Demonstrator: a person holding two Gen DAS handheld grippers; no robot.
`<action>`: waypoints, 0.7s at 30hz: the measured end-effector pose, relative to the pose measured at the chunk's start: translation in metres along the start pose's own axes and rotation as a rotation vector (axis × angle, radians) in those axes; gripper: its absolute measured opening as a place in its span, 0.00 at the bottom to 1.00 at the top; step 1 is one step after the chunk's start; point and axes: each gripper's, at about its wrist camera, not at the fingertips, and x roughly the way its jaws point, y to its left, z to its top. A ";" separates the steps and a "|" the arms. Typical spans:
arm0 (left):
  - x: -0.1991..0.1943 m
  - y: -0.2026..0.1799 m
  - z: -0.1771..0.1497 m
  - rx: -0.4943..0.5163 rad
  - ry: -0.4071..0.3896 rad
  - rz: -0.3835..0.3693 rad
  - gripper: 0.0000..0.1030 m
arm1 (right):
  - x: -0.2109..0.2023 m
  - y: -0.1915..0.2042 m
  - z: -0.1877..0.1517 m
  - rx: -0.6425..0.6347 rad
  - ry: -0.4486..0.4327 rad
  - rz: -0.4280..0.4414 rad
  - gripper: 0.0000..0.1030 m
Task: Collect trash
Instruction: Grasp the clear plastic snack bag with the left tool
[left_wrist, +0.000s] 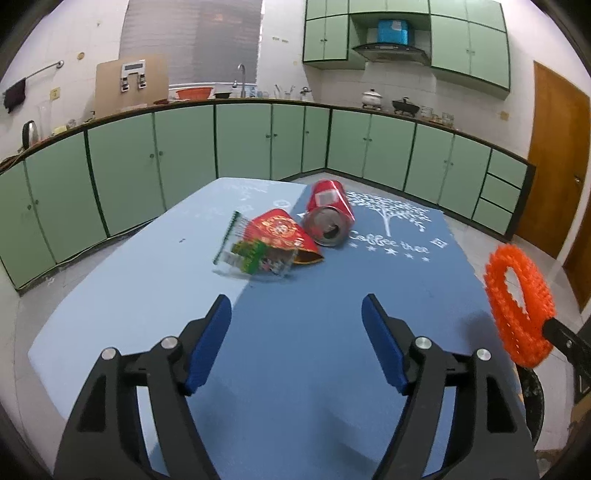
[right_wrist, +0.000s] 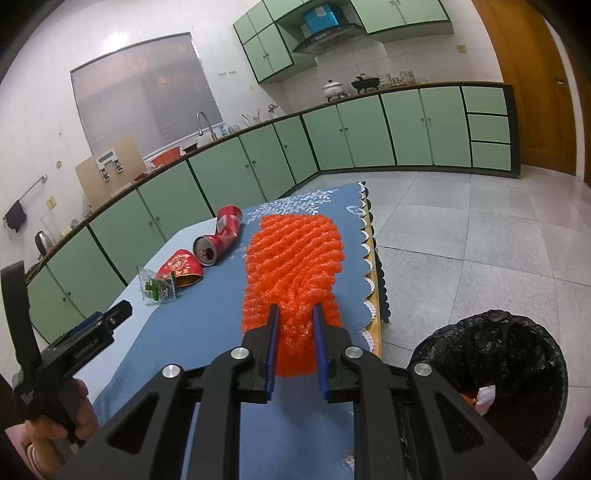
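My right gripper (right_wrist: 294, 314) was clamped on the orange foam fruit net (right_wrist: 293, 254), so I figured swing it gently over the black-lined bin (right_wrist: 491, 373). Left gripper (left_wrist: 296, 310) hung wide open, empty, facing the crushed red soda can (left_wrist: 330, 214).

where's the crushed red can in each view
Left wrist view: the crushed red can lies on its side just above centre, on the blue tablecloth, its open end facing the camera.
Right wrist view: the can lies left of centre, left of the orange foam net.
Shared landmark: the red paper cup lying just left of the can.
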 end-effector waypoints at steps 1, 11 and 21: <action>0.002 0.002 0.002 -0.004 -0.005 0.011 0.72 | 0.000 0.000 0.000 -0.001 -0.001 -0.001 0.17; 0.029 0.052 0.038 -0.028 -0.044 0.084 0.83 | 0.003 0.000 0.002 -0.005 -0.012 0.001 0.17; 0.102 0.076 0.059 0.014 0.067 0.026 0.83 | 0.021 0.003 0.007 -0.014 0.009 0.002 0.17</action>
